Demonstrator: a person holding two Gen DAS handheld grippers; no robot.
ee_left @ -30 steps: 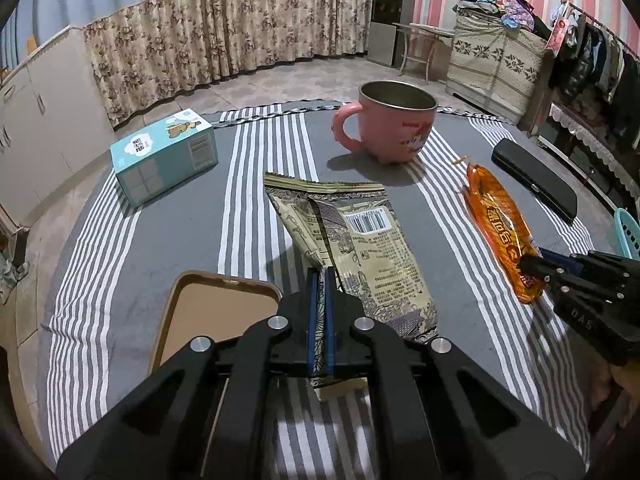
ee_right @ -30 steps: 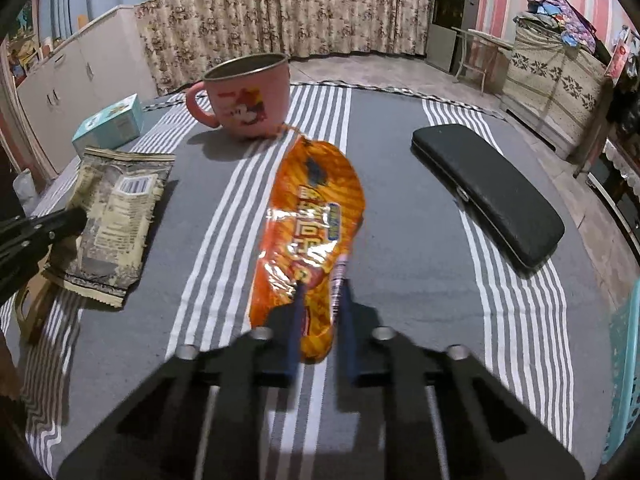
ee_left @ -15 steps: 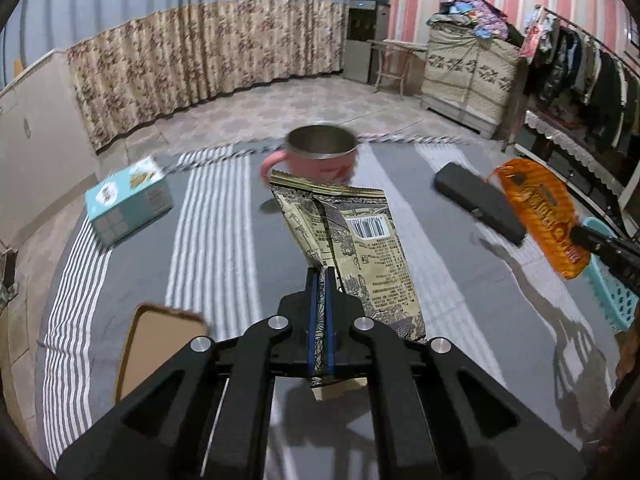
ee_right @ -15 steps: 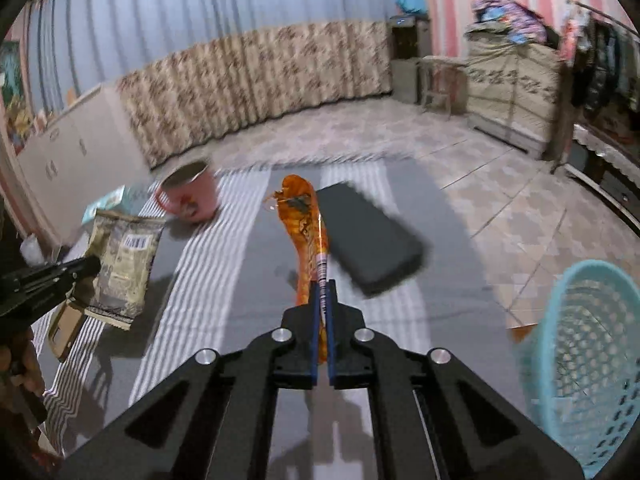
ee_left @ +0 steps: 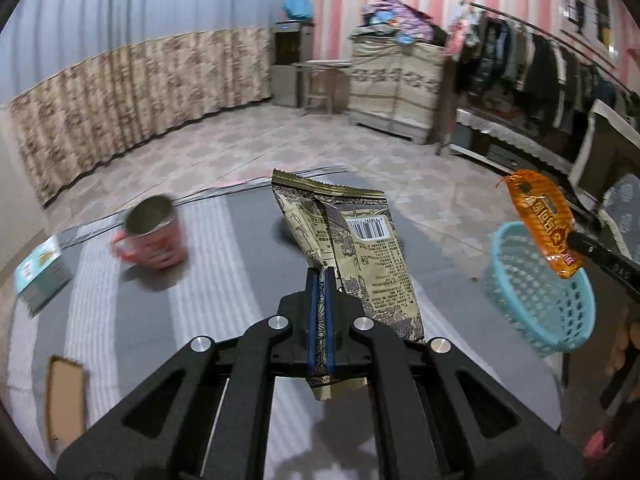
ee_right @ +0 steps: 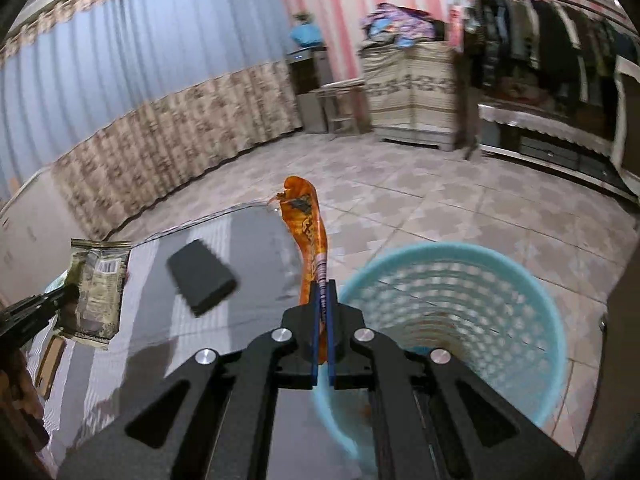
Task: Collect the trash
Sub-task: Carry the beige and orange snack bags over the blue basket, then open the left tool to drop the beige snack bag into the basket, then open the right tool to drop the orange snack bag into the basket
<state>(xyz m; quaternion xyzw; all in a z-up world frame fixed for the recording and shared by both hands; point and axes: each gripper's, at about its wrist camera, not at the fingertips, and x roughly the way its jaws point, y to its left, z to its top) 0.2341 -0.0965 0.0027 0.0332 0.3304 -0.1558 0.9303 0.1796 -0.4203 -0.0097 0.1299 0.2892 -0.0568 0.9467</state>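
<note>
My left gripper (ee_left: 321, 280) is shut on a gold-brown snack wrapper (ee_left: 352, 248) with a barcode and holds it in the air above the table. My right gripper (ee_right: 323, 292) is shut on an orange wrapper (ee_right: 308, 224), held up over the near rim of a light-blue mesh basket (ee_right: 460, 312) that stands on the floor beside the table. In the left wrist view the orange wrapper (ee_left: 544, 224) hangs above the basket (ee_left: 532, 292) at the right. In the right wrist view the gold wrapper (ee_right: 100, 284) shows at the left.
A pink mug (ee_left: 154, 236), a teal tissue box (ee_left: 38, 276) and a brown tray (ee_left: 66, 396) sit on the grey striped tablecloth (ee_left: 200, 312). A black case (ee_right: 200, 276) lies on the table. Tiled floor, a cabinet and a clothes rack lie beyond.
Both grippers have lifted their wrappers off the table and swung right. The right gripper closed on the orange wrapper and now holds it over the blue basket.
</note>
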